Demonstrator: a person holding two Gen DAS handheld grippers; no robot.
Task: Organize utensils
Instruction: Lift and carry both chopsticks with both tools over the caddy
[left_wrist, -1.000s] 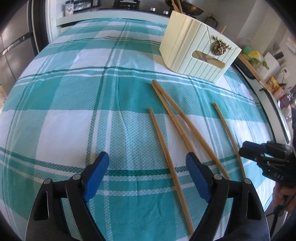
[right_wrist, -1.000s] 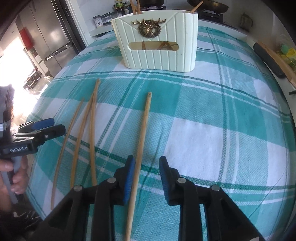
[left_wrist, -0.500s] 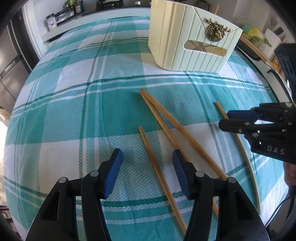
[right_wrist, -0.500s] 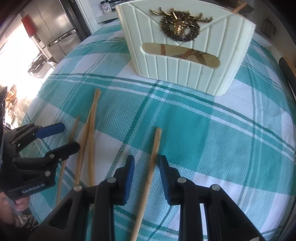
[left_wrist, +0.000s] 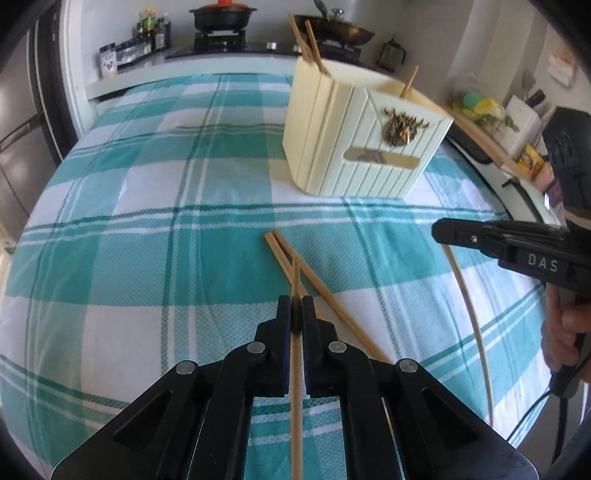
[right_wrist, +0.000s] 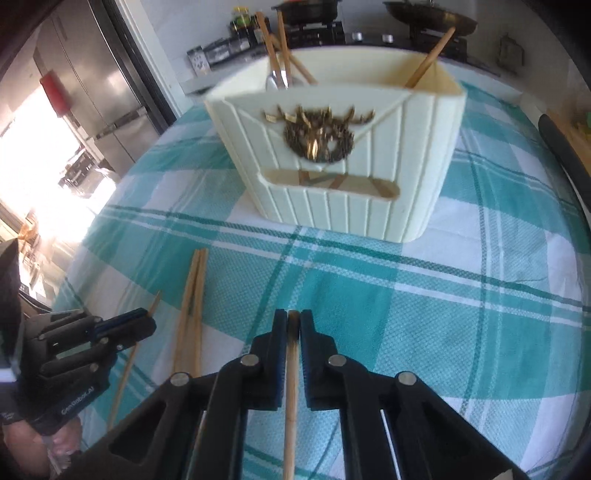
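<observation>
My left gripper (left_wrist: 295, 314) is shut on a wooden chopstick (left_wrist: 296, 387), held above the tablecloth. My right gripper (right_wrist: 293, 323) is shut on another wooden chopstick (right_wrist: 291, 391); it also shows in the left wrist view (left_wrist: 443, 230), with its chopstick (left_wrist: 471, 317) running down from it. A pair of chopsticks (left_wrist: 325, 295) lies on the cloth, also in the right wrist view (right_wrist: 192, 306). The cream utensil holder (right_wrist: 332, 162) with a gold emblem stands ahead, holding chopsticks and a spoon; it shows in the left wrist view (left_wrist: 354, 144) too.
A teal and white checked cloth (left_wrist: 147, 240) covers the table. A stove counter with pots (left_wrist: 221, 22) and jars stands behind it. A fridge (right_wrist: 92, 92) is at the left. A black item (right_wrist: 561, 155) lies at the table's right edge.
Both grippers have closed, each on a chopstick, and lifted it off the cloth. Both have moved toward the holder.
</observation>
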